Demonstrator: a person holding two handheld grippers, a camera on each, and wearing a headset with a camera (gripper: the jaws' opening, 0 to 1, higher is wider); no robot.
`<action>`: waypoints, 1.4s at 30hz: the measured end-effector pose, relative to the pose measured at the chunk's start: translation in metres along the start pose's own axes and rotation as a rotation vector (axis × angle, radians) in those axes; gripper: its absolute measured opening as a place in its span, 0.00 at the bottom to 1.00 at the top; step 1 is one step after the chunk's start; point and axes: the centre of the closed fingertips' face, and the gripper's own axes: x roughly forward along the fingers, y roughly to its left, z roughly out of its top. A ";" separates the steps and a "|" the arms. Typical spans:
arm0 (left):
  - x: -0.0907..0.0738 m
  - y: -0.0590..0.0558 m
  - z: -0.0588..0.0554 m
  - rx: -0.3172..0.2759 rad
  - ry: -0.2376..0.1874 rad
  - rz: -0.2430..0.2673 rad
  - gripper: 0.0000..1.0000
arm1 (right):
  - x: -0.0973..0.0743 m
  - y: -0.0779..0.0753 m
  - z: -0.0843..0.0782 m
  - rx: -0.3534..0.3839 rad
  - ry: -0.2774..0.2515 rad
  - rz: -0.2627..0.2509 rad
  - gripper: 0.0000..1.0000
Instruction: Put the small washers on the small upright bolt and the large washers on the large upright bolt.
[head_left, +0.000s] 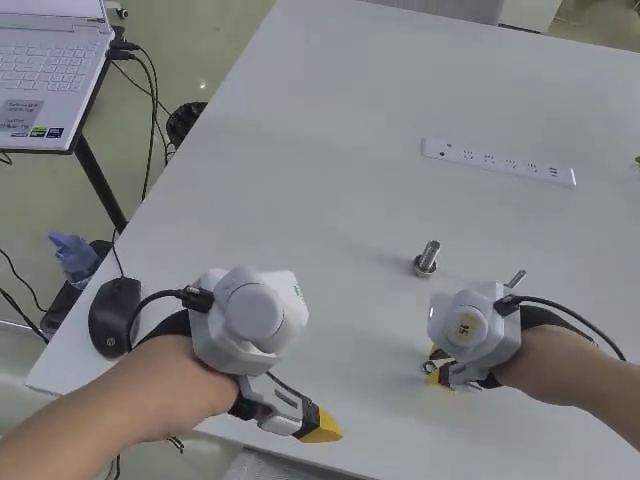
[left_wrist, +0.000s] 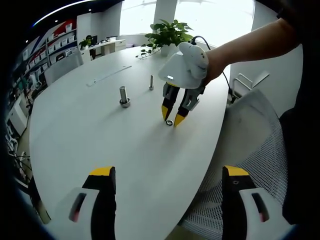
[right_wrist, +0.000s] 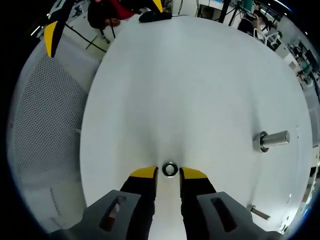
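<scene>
A small metal washer (right_wrist: 170, 169) lies flat on the white table (head_left: 330, 180). My right gripper (right_wrist: 169, 173) points down at it, open, with one yellow tip on each side of the washer. The left gripper view shows the same right gripper (left_wrist: 173, 116) over the washer (left_wrist: 169, 122). The large upright bolt (head_left: 427, 257) stands just beyond it, and the thin small bolt (head_left: 516, 278) is to its right. My left gripper (left_wrist: 169, 172) hovers wide open and empty near the table's front edge (head_left: 300, 420).
A white power strip (head_left: 497, 162) lies further back on the table. A black mouse (head_left: 113, 315) sits at the left corner, with a laptop (head_left: 50, 60) on a stand beyond it. A mesh chair (left_wrist: 250, 150) stands by the near edge.
</scene>
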 end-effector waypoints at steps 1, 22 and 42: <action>0.000 0.000 0.000 -0.001 -0.002 0.001 0.87 | 0.000 0.000 0.000 -0.004 0.009 -0.002 0.19; -0.004 -0.003 0.004 -0.036 -0.036 0.030 0.86 | -0.003 -0.004 -0.005 -0.013 0.006 -0.001 0.12; -0.005 0.004 -0.002 -0.081 -0.054 0.084 0.93 | -0.041 -0.025 -0.047 0.116 -0.027 -0.019 0.12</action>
